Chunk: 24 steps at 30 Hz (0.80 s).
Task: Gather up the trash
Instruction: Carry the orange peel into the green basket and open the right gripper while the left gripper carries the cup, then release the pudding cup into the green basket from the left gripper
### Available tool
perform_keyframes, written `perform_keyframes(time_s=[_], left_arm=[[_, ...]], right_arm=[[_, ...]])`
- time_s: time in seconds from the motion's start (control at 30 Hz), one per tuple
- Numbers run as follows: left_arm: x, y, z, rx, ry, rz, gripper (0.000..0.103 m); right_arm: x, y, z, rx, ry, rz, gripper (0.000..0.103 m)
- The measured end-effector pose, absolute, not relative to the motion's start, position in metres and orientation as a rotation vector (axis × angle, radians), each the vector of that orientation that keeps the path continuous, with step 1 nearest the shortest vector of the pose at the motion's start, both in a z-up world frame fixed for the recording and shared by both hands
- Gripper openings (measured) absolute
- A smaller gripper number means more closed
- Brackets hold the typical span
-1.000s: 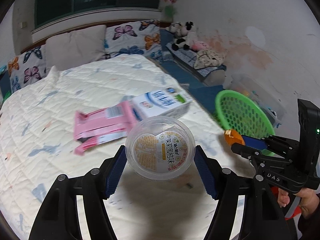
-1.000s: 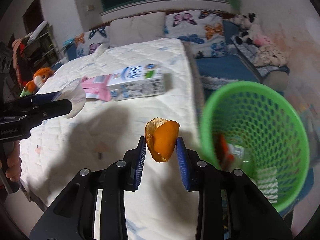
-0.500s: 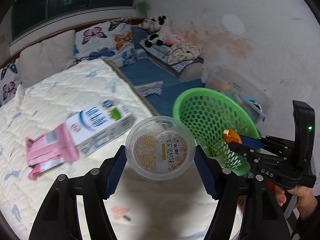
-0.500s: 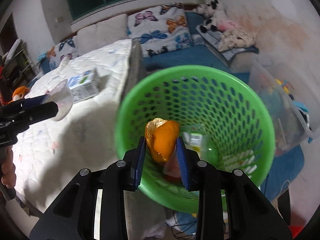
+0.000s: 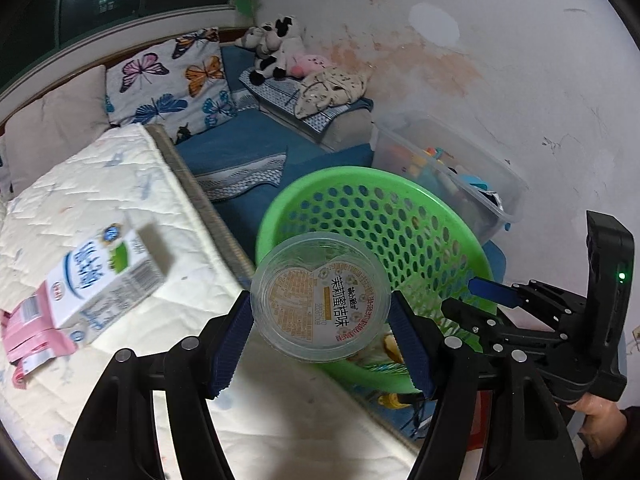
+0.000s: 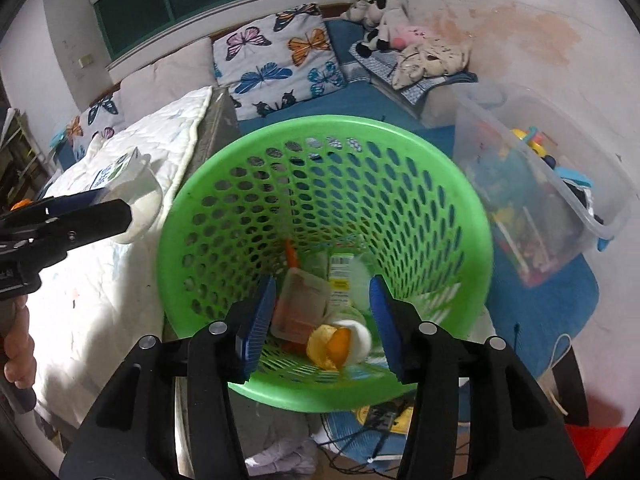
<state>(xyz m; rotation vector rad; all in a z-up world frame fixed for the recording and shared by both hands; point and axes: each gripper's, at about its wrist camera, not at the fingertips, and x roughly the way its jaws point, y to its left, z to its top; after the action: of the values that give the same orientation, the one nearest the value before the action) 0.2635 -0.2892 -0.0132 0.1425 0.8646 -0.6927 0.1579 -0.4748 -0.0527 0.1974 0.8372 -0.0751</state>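
Observation:
My left gripper (image 5: 320,322) is shut on a clear plastic cup (image 5: 320,300) with an orange label, held sideways at the bed's edge just before the green mesh basket (image 5: 360,174). My right gripper (image 6: 322,310) hangs over the basket (image 6: 320,124), and its jaws are opening with nothing pressed between the pads. The orange peel (image 6: 332,344) lies loose below them among the trash in the basket. In the right wrist view the left gripper (image 6: 80,216) and its cup (image 6: 136,200) are at the left. In the left wrist view the right gripper (image 5: 480,292) reaches over the basket's right rim.
A blue-and-white milk carton (image 5: 100,280) and a pink pack (image 5: 32,328) lie on the white quilted bed (image 5: 100,184). A clear storage box (image 6: 560,200) of toys stands right of the basket by the wall. Blue mats, pillows and plush toys are behind.
Both grippers swung from over the bed to the basket. The right jaws opened and the orange peel dropped into the basket. The left gripper kept its hold on the cup.

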Motion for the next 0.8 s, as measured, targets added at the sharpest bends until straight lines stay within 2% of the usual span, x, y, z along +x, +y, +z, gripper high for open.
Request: perform_keyframes(time_s=[0.43,0.57,0.8], left_arm=[[0.261,-0.32,-0.031,0.145,0.917,-0.738,0.067],[0.258,-0.319,-0.029,0.135,0.904,-0.742,0.079],[0.25,-0.301,-0.019,0.149,0.859,-0.736,0.079]], right_arm=[[0.139,-0.487,-0.049,0.224,0.815,-0.077,0.054],[0.137,-0.486,-0.049,0.224,0.814,-0.072,0.054],[0.135,-0.476,-0.038,0.212,0.8,-0.048,0.056]])
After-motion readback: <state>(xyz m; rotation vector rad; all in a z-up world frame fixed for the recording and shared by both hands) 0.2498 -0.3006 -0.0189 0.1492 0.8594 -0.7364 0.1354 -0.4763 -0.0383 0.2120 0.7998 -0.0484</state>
